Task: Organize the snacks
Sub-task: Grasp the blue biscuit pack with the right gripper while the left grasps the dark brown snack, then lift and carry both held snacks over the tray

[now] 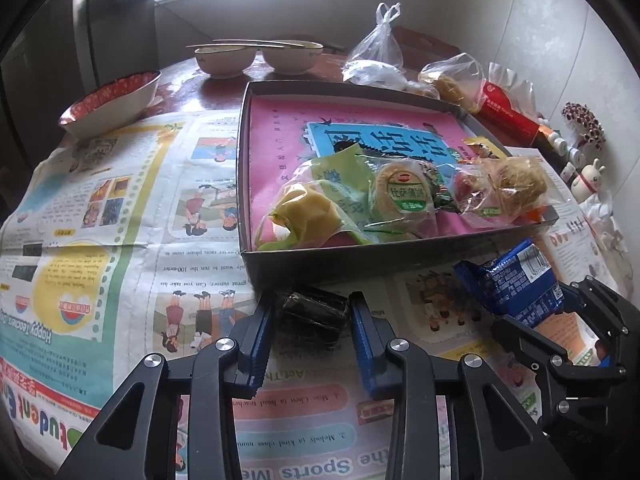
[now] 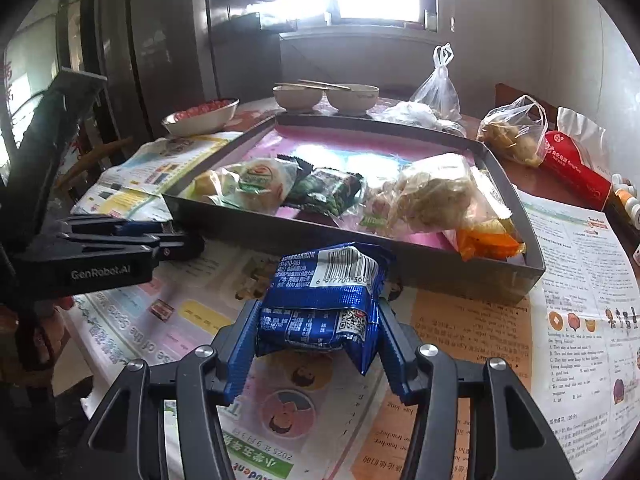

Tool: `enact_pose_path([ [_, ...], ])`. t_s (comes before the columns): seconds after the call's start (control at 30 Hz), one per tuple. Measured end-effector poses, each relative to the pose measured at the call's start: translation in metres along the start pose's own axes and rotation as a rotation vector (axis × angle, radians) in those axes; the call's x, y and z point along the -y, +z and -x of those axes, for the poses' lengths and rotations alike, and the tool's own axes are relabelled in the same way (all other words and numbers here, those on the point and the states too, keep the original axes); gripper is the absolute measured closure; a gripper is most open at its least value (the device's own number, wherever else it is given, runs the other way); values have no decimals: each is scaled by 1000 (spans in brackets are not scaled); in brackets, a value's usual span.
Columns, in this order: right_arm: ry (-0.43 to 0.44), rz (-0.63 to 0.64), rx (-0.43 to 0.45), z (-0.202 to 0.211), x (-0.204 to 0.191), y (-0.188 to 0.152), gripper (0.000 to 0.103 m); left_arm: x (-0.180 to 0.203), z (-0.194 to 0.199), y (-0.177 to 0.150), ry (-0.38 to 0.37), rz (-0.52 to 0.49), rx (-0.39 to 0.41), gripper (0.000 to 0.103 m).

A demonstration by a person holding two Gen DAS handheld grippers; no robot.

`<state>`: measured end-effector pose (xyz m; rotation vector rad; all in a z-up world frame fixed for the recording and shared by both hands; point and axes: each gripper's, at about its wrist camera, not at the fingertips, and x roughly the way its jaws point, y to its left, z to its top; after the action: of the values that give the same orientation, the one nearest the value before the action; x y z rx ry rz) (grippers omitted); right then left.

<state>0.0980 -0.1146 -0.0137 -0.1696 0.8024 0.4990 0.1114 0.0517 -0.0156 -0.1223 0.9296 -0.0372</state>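
A dark shallow tray with a pink lining holds several wrapped snacks: a green-and-yellow packet, a round pastry with a green label, a dark green packet and clear bags of brown pastries. My left gripper is shut on a small dark wrapped snack just in front of the tray. My right gripper is shut on a blue snack packet in front of the tray's near wall.
Newspaper covers the table. Two bowls with chopsticks, a red-patterned bowl, plastic bags, a red pouch and small figurines stand behind and right of the tray.
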Motion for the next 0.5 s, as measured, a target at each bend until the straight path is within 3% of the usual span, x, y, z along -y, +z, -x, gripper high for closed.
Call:
enact_pose_path([
  [0.5, 8, -6, 52, 22, 1, 8, 48, 5, 43, 4, -7, -6, 82, 66],
])
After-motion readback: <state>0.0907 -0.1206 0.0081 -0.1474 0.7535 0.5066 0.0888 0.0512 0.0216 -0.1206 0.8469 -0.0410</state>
